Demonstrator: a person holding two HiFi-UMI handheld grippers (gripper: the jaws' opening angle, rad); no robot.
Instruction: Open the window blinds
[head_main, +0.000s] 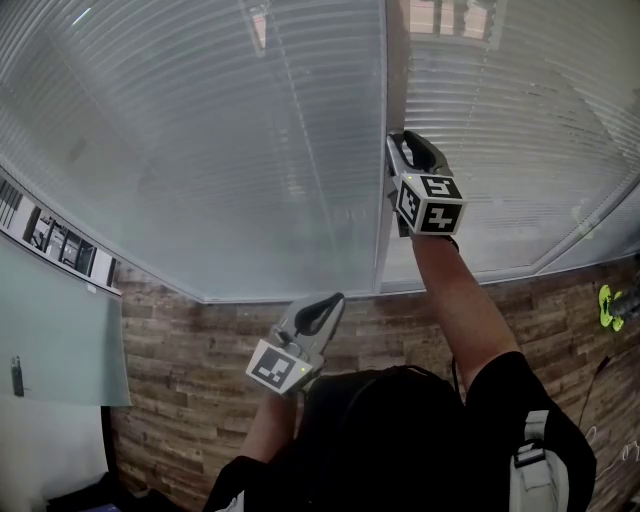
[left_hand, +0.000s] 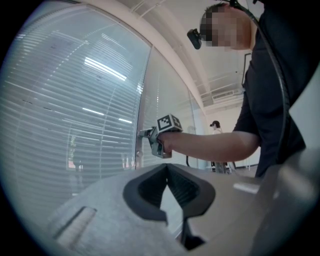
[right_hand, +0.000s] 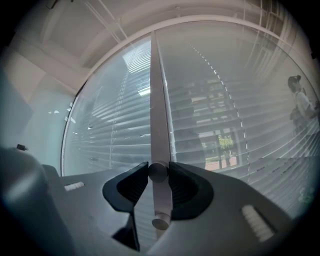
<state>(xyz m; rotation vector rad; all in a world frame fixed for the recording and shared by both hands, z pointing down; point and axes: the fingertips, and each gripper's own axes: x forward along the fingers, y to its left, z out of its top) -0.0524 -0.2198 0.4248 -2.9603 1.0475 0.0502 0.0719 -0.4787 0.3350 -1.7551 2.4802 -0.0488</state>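
Only its own view shows the right gripper (right_hand: 159, 168) clamping a knob (right_hand: 158, 172); left gripper (left_hand: 167, 166) sits closed.

Looking down from my head, my right gripper (head_main: 400, 150) hides the small round grey knob (right_hand: 158, 171) it squeezes. A bright yellow-green thing (head_main: 611, 305) is cut off at the edge; I cannot tell what it is. The little framed pictures (head_main: 60, 243) are too small to make out. A far-off person (right_hand: 300, 102) looks dim and blurry.
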